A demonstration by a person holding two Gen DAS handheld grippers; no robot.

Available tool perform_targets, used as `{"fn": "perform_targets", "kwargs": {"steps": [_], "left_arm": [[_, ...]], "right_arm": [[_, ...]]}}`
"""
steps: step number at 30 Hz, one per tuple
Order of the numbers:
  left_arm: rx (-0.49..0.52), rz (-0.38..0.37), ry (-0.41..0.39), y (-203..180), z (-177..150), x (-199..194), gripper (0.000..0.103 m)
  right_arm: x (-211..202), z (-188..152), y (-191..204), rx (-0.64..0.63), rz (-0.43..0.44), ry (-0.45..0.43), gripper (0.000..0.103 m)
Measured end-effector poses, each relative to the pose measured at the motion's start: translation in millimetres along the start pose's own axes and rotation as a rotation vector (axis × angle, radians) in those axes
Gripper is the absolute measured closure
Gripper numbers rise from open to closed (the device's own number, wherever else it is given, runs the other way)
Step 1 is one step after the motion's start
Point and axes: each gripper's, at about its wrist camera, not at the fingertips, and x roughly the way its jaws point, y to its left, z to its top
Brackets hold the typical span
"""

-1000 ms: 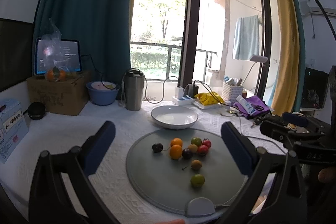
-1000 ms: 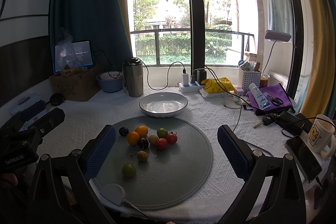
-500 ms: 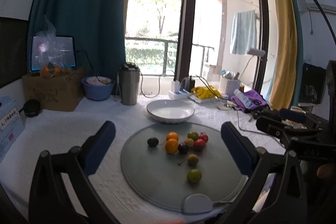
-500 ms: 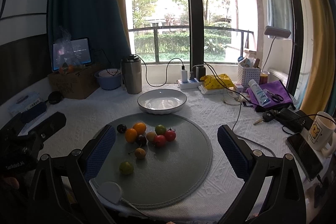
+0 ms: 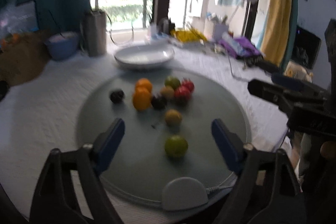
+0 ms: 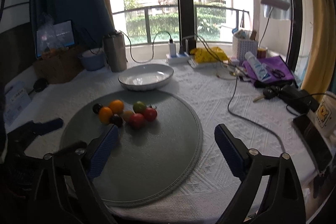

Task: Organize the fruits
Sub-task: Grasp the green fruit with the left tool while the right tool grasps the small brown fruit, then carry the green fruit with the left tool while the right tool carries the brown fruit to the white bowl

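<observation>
Left tool (image 5: pixel 168 131): jaws wide apart, holding nothing, poised over the round grey mat (image 5: pixel 130 169) at the bench's near edge. Right tool (image 6: pixel 166 140): likewise wide apart, empty. Fruits (image 6: pixel 126 112) lie clustered on the mat's far half; a green fruit (image 5: pixel 176 146) sits apart, nearer. White bowl (image 6: pixel 146 76) stands beyond.

Fruits (image 5: pixel 159 96) on mat (image 5: pixel 220 98), bowl (image 5: pixel 145 56) behind.

Two oranges (image 6: pixel 111 110), red tomatoes (image 6: pixel 143 118) on grey-green mat (image 6: pixel 159 152); white bowl (image 6: pixel 146 77), white embossed tablecloth (image 6: pixel 220 110)
</observation>
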Motion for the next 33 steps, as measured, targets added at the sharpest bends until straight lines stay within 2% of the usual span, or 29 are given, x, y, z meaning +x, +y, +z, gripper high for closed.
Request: {"fn": "perform_targets", "kwargs": {"steps": [1,3,5,7,11,13,15,17,23,28,30,33], "left_arm": [[0.0,-0.003,0.029,-0.8,-1.6,6.9,0.034],[0.001,-0.009,0.07,-0.8,-4.6,17.0,0.043],[0.002,-0.018,0.117,-1.0,-9.0,27.6,0.048],[0.0,-0.024,0.145,0.0,-11.3,31.5,0.061],[-0.008,-0.061,0.157,4.8,-12.8,29.2,0.074],[-0.006,-0.058,0.154,8.4,-13.2,25.3,0.074],[-0.023,-0.058,0.15,17.7,-11.9,23.5,0.074],[-0.044,-0.053,0.135,28.4,-10.5,18.2,0.074],[-0.082,-0.034,0.102,52.7,-6.2,5.7,0.074],[-0.105,-0.019,0.084,66.7,-3.3,3.4,0.074],[-0.111,-0.012,0.079,70.9,-1.7,3.3,0.074],[-0.121,-0.009,0.077,76.6,1.9,5.8,0.074]], "right_arm": [[3.3,-1.4,-1.4,0.005,0.003,0.009,0.013],[12.2,-4.9,-4.4,0.017,0.015,0.037,0.018],[18.9,-7.3,-4.9,0.021,0.032,0.06,0.02],[25.7,-10.2,-2.3,0.021,0.049,0.082,0.022],[33.6,-10.2,7.7,0.001,0.093,0.104,0.031],[38.8,-9.6,16.2,-0.02,0.122,0.117,0.034],[47.2,-11.0,24.8,-0.029,0.166,0.14,0.044],[55.1,-10.9,31.1,-0.033,0.195,0.164,0.05],[74.9,-10.4,59.6,-0.099,0.273,0.218,0.062],[95.5,-10.7,73.8,-0.129,0.266,0.282,0.063],[101.5,-11.4,76.8,-0.136,0.266,0.302,0.074],[105.3,-10.5,79.7,-0.156,0.262,0.304,0.076]]}}
